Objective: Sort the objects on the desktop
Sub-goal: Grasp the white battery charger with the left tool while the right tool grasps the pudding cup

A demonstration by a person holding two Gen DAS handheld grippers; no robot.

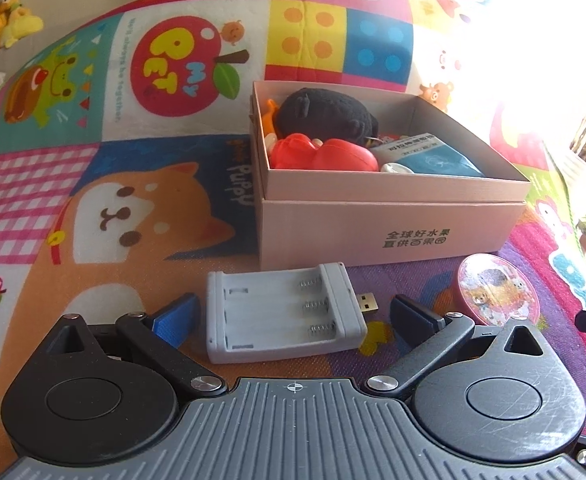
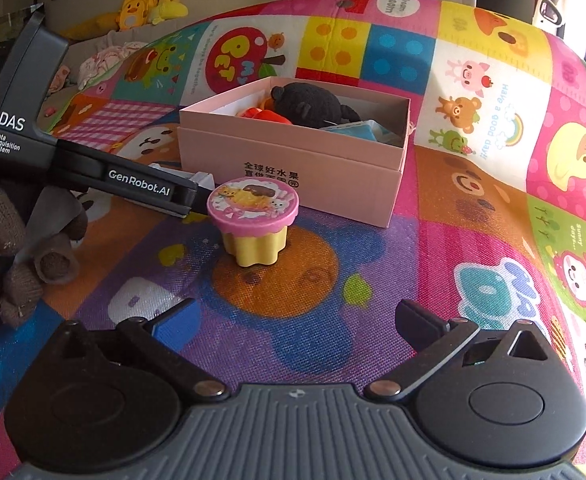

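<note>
Between the spread fingers of the left tongs (image 1: 291,314) lies a grey battery holder (image 1: 283,312), flat on the colourful play mat (image 1: 93,184), its three spring bays facing up and a USB plug jutting toward the right finger; neither pad touches it, so the left tongs stand wide open and hold nothing. Directly beyond the holder sits a pink cardboard box (image 1: 373,232), open-topped, containing a black plush toy (image 1: 325,114), red plastic pieces (image 1: 325,156) and a blue-and-white packet (image 1: 429,156). Just right of the holder, near the box's front corner, stands a pink-lidded yellow cup (image 1: 497,290). From the right wrist view, the right tongs (image 2: 293,324) are likewise fully open and empty, with only mat between the fingers; the cup stands ahead of them and slightly left, upright, well apart from both pads. The left tool's black body reaches in from the left, its tip just beside the cup's lid, gripped by a hand in a brown knitted glove (image 2: 21,240).
</note>
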